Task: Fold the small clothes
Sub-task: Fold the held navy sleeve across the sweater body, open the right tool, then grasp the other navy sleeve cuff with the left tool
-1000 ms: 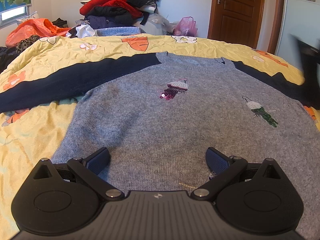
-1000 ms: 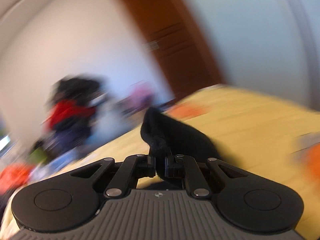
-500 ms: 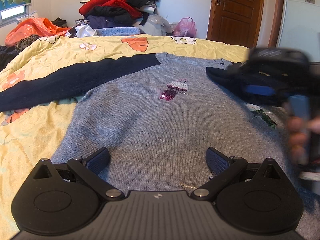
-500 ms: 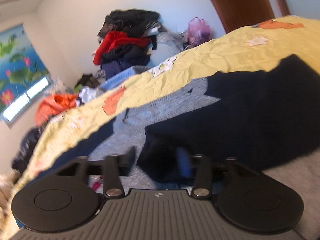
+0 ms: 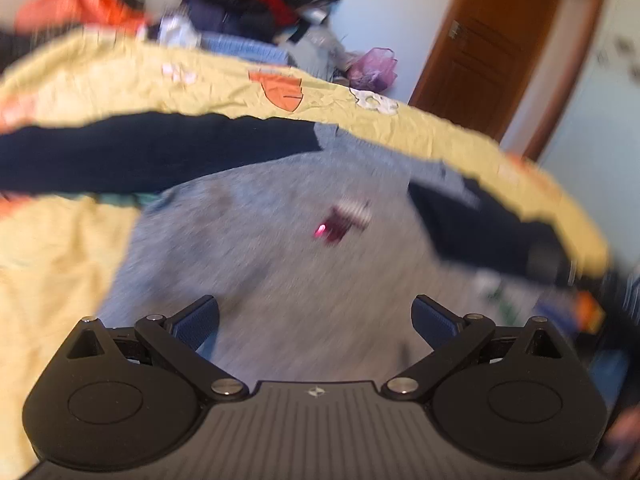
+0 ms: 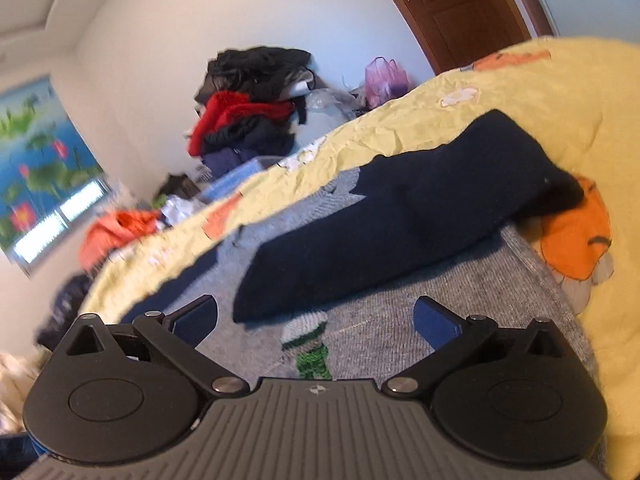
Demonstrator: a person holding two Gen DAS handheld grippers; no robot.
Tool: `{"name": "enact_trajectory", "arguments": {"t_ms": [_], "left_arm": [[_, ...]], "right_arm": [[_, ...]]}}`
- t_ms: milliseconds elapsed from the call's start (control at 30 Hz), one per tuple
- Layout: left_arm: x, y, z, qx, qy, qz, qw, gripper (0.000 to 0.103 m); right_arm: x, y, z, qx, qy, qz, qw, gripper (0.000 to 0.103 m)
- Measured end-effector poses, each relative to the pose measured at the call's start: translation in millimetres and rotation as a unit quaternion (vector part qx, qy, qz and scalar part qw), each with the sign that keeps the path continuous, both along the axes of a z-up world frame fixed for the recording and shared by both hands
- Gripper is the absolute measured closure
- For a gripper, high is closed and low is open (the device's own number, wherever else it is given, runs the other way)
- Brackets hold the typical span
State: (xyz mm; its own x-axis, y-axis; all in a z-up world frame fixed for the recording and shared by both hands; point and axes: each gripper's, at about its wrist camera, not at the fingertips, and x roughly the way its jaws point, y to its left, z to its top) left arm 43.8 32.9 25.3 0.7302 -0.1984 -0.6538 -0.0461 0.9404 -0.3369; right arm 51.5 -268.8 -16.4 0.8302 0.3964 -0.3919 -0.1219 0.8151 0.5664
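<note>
A grey knit sweater (image 5: 280,264) with dark navy sleeves lies flat on a yellow bedspread (image 5: 60,248). Its left sleeve (image 5: 152,156) stretches out to the left. Its right sleeve (image 6: 400,220) is folded inward across the grey body (image 6: 460,300), above a green embroidered figure (image 6: 312,344). My left gripper (image 5: 316,316) is open and empty, low over the sweater's hem. My right gripper (image 6: 316,316) is open and empty, just short of the folded sleeve's cuff. The left wrist view is blurred.
A heap of red and black clothes (image 6: 248,100) and a pink bag (image 6: 384,80) stand beyond the bed's far edge. A brown door (image 5: 488,48) is at the back right. An orange garment (image 6: 116,232) lies at the far left.
My right gripper carried the navy right sleeve over the grey body, opened and let it go there. My left gripper has tilted and shifted, staying open.
</note>
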Motion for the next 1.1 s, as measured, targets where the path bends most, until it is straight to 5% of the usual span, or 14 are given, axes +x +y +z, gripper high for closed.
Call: {"name": "enact_trajectory", "arguments": {"t_ms": [67, 133, 200, 400, 467, 533, 667, 833, 1000, 1100], "left_arm": [[28, 4, 5, -0.090, 0.034, -0.007, 0.9954, 0.000], [56, 2, 4, -0.181, 0.054, -0.031, 0.9816, 0.000], [78, -11, 2, -0.224, 0.057, -0.052, 0.9715, 0.000], [121, -71, -7, -0.131, 0.079, -0.094, 0.9837, 0.000], [124, -85, -2, -0.081, 0.071, -0.107, 0.9884, 0.022], [129, -94, -3, -0.047, 0.088, -0.110, 0.9889, 0.088], [130, -109, 3, 0.018, 0.075, -0.131, 0.9884, 0.095], [115, -111, 33, 0.065, 0.011, -0.143, 0.9876, 0.096], [100, -75, 58, 0.099, -0.053, -0.093, 0.9893, 0.096], [102, -39, 50, 0.108, -0.042, -0.047, 0.9921, 0.096]], "right_arm": [[0, 0, -1, 0.002, 0.000, 0.003, 1.000, 0.000], [0, 3, 0, -0.001, -0.001, 0.004, 1.000, 0.000], [1, 3, -1, 0.000, -0.001, 0.005, 1.000, 0.000], [2, 0, -2, 0.007, -0.001, 0.007, 1.000, 0.000], [2, 1, -2, 0.007, -0.001, 0.007, 1.000, 0.000], [2, 2, -2, 0.004, -0.001, 0.008, 1.000, 0.000], [3, 3, -2, 0.004, -0.001, 0.010, 1.000, 0.000], [3, 2, -2, 0.007, -0.001, 0.012, 1.000, 0.000], [2, 2, -2, 0.008, -0.001, 0.012, 1.000, 0.000], [2, 2, -2, 0.008, -0.001, 0.012, 1.000, 0.000]]}}
